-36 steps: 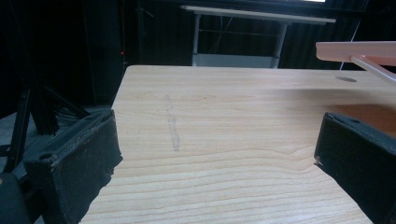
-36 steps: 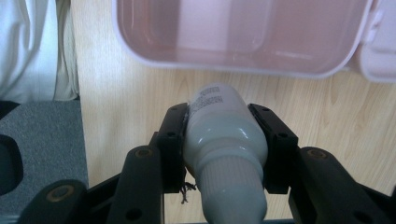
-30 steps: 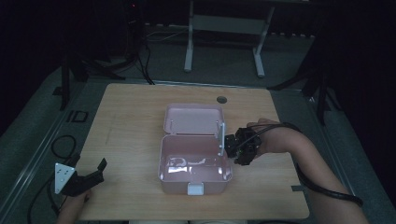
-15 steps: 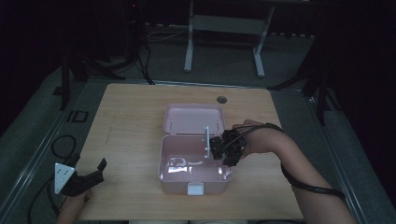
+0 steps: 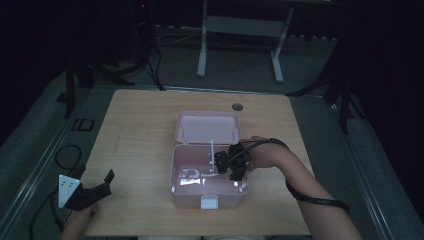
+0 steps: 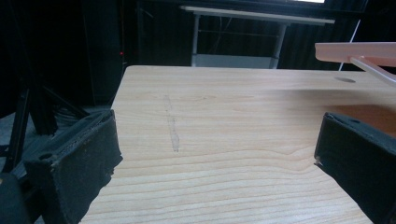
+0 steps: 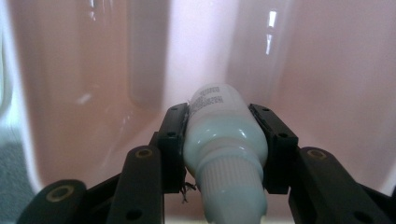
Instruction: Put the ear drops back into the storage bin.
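One bottle (image 7: 224, 140) in right tool (image 5: 231, 164), now lowered into pink box (image 5: 180, 186).

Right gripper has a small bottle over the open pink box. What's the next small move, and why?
Probably lower a little further and then open the jaws. The right gripper is shut on the small white bottle, already inside the walls of the pink box, with bare pink floor ahead. The left gripper rests open at the table's near-left corner.
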A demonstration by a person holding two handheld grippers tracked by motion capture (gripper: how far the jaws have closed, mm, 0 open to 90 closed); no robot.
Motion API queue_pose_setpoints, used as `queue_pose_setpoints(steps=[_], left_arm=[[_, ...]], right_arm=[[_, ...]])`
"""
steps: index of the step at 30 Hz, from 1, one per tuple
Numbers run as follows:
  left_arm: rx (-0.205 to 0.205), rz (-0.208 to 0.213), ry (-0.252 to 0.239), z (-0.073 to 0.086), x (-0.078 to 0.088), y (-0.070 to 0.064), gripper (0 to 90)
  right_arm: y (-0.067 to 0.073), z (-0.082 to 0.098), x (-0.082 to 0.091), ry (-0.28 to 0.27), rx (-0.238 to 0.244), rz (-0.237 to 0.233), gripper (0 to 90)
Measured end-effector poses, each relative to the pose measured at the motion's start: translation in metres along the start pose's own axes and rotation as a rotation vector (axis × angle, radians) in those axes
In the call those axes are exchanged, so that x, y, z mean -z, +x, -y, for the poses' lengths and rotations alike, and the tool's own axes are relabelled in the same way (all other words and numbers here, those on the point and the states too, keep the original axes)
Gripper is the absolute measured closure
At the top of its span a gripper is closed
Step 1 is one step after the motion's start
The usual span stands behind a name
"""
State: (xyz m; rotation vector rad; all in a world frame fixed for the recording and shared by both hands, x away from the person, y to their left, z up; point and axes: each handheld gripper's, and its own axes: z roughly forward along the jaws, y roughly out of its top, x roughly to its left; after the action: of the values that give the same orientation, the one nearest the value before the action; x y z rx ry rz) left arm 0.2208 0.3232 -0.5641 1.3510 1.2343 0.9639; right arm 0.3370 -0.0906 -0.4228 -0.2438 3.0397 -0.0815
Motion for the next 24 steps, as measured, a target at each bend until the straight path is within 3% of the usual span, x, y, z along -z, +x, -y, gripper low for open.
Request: queue_pose_setpoints(steps=[11,24], left_arm=[[-0.001,0.0,0.0,0.0,0.0,0.0,0.4],[-0.001,0.0,0.002,0.0,0.0,0.0,0.4]], right_arm=[[0.004,-0.013,-0.027,0.009,0.021,-0.029,59.5],[-0.002,-0.016,-0.06,0.072,-0.057,-0.055,59.4]])
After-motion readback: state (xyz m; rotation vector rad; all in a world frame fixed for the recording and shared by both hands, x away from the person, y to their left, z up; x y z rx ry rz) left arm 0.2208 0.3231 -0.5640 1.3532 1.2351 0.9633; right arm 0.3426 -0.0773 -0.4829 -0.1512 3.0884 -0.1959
